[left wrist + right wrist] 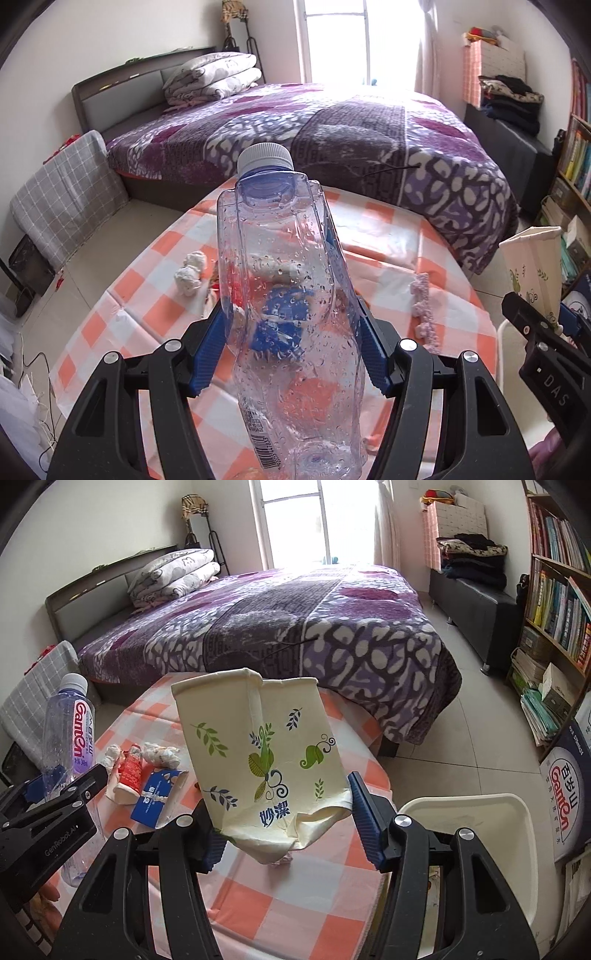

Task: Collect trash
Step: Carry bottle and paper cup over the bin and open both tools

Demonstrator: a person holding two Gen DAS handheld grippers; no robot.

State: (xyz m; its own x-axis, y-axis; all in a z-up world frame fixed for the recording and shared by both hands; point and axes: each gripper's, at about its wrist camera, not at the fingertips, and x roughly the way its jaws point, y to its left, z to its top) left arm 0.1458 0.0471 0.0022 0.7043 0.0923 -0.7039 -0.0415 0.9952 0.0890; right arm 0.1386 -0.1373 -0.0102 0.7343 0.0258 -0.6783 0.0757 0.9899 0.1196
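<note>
My left tongs (291,354) clamp a plastic water bottle (291,295), my right tongs (288,827) a crushed paper cup (258,749); tissue wads (160,755), tube (131,771) and blue carton (155,794) remain on the table at ten o'clock, uncollected.

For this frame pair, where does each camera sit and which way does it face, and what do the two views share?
Left wrist: on the left claw, looking down its fingers over the checked table toward the bed; the claw grips a clear plastic bottle; the right claw shows at right.
Right wrist: on the right claw, facing the same way; it holds a crushed paper cup; a white bin sits lower right; the left claw shows at left.
Shared: table, bed, bottle, cup, crumpled tissues.
</note>
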